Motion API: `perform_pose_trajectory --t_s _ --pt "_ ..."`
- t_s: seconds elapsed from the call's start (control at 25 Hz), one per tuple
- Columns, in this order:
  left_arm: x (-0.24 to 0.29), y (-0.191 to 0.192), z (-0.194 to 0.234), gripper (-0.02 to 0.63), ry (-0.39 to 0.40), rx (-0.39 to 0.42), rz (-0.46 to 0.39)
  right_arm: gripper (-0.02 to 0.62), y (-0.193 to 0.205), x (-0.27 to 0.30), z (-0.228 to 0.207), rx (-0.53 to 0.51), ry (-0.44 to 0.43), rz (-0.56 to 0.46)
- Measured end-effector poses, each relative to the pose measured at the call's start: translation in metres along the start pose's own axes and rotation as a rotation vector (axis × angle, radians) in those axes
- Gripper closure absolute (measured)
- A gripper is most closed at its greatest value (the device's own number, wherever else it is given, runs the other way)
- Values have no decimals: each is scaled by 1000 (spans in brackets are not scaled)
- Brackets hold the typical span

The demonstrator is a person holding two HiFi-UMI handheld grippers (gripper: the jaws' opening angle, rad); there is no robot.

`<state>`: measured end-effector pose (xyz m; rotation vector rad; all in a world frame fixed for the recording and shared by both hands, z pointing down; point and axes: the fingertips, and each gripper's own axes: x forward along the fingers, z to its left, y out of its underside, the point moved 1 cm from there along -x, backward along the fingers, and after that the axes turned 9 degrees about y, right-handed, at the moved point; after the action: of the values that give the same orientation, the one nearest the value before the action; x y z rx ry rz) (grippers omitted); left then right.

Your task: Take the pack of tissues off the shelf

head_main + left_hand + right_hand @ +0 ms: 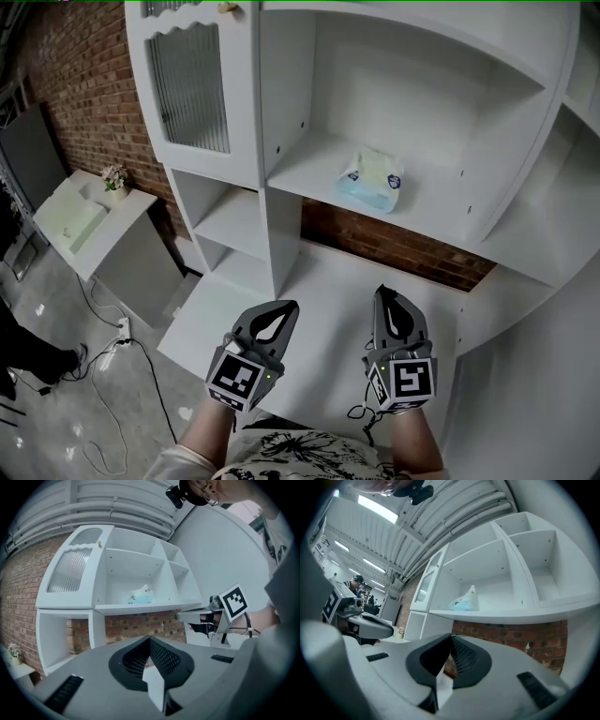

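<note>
A pale blue and white pack of tissues (372, 179) lies on the middle shelf (309, 173) of a white shelf unit. The same pack (141, 596) shows in the left gripper view, and the pack (465, 602) shows in the right gripper view too. My left gripper (286, 307) and right gripper (385, 294) hang side by side over the low counter (328, 281), well below and short of the pack. Both have their jaws together with nothing between them. The left gripper (150, 639) and right gripper (451, 637) point toward the shelf.
A ribbed glass cabinet door (187, 89) stands left of the open shelf. A brick wall (394, 242) shows behind the counter. Curved side shelves (553, 216) lie to the right. A small side table with a flower pot (115, 178) and floor cables (112, 337) are at the left.
</note>
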<state>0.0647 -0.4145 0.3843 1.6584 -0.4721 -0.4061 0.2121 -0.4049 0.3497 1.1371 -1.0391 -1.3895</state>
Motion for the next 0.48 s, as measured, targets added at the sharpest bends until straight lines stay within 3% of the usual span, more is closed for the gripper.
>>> perform_pose_trajectory --t_s 0.32,0.44,0.48 --pt "26 -8 39 592 80 20 -14 588 -42 42 -29 50 180 -42" --pt "34 -10 47 592 116 36 -19 487 -57 59 -36 55 210 -48" --pt "36 -10 49 592 127 33 -20 483 -62 65 -37 46 216 -51"
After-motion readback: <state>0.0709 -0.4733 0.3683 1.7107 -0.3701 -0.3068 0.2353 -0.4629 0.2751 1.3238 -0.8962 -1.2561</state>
